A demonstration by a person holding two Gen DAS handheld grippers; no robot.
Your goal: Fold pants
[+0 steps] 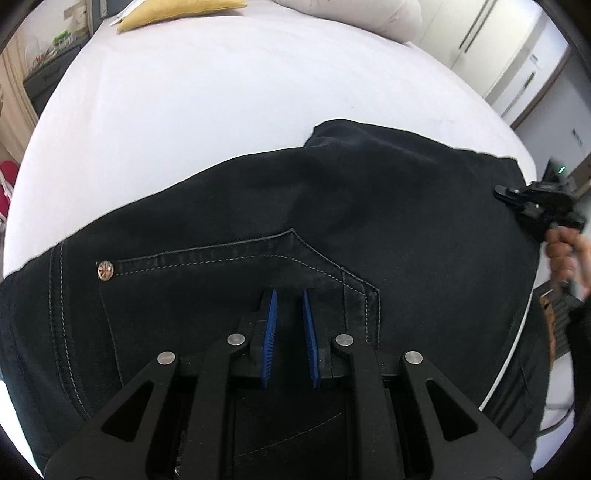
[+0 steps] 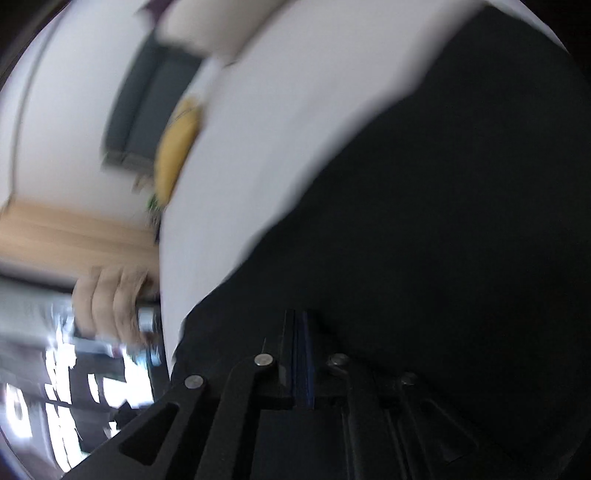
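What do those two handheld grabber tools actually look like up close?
Each is black, with angled link arms joined by round silver pins. The left gripper has two slim fingers lined with ridged blue pads. The right gripper looks the same, though blurred.

A white bed [image 1: 184, 110] carries the black pants [image 1: 332, 206], spread flat at its near side. A yellow cushion [image 1: 177, 13] and a pale pillow [image 1: 351, 11] lie at the far end.
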